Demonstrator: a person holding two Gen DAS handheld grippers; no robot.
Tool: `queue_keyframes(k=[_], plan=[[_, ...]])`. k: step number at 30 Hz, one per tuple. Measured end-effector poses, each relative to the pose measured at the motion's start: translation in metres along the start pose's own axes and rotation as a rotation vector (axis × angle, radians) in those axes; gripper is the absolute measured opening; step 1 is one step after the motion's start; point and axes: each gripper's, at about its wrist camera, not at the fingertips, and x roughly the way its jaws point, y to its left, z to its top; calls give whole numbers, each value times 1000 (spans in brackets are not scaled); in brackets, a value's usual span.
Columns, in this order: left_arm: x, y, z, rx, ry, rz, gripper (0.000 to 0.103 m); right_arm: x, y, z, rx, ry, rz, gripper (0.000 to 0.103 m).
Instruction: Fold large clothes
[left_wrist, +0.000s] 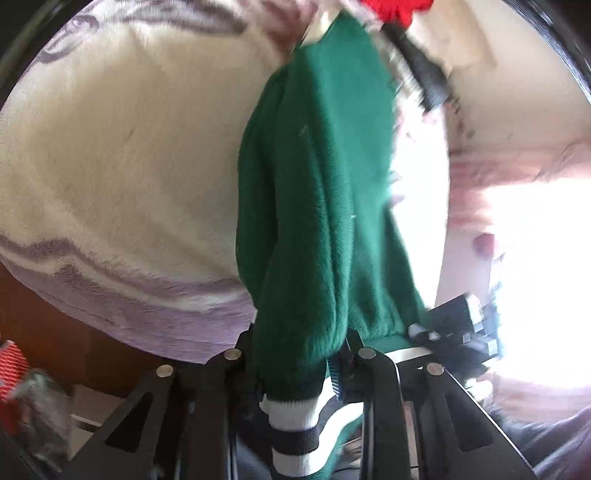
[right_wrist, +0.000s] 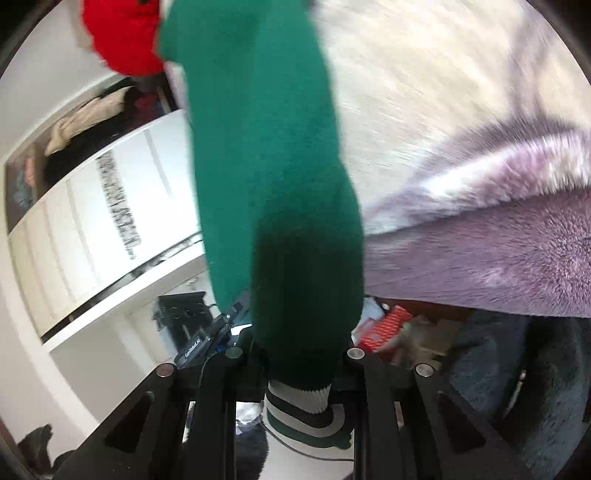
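Left wrist view: I have the left gripper (left_wrist: 299, 363) clamped on the green sweater (left_wrist: 317, 192) at its striped cuff (left_wrist: 295, 424). The right gripper (right_wrist: 295, 373) is clamped on the other striped cuff (right_wrist: 299, 402). The sweater hangs above the fleece blanket (left_wrist: 110, 166), its far end beside a red garment (left_wrist: 395, 9). I judge no fold made yet; the whole fold remains.
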Motion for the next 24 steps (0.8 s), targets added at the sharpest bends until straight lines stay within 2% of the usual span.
queue_keyframes(k=[2, 6, 11, 12, 14, 17, 18, 21, 22, 23, 24], plan=[[-20, -19, 12, -14, -46, -61, 22, -22, 28, -9, -14, -12, 41, 22], [-38, -55, 44, -2, -115, -78, 22, -48, 83, -2, -62, -38, 98, 21], [-31, -95, 106, 9, -219, -154, 22, -79, 145, 39, -115, -104, 133, 21], [-27, -104, 127, 12, -240, -172, 22, -87, 164, 55, -124, -132, 140, 21], [-21, -109, 159, 21, -260, -191, 22, -104, 177, 83, -140, -178, 154, 21], [4, -118, 226, 20, -266, -203, 22, -115, 208, 141, -127, -241, 155, 21], [11, -117, 239, 19, -264, -203, 22, -117, 210, 157, -117, -257, 152, 21], [48, -111, 305, -25, -217, -187, 22, -114, 227, 229, -82, -294, 114, 21], [55, -107, 317, -38, -201, -190, 23, -118, 232, 249, -61, -295, 107, 21], [68, -104, 336, -57, -164, -185, 25, -116, 236, 274, -24, -289, 95, 22], [84, -97, 355, -96, -123, -186, 26, -109, 230, 294, 19, -289, 92, 26]])
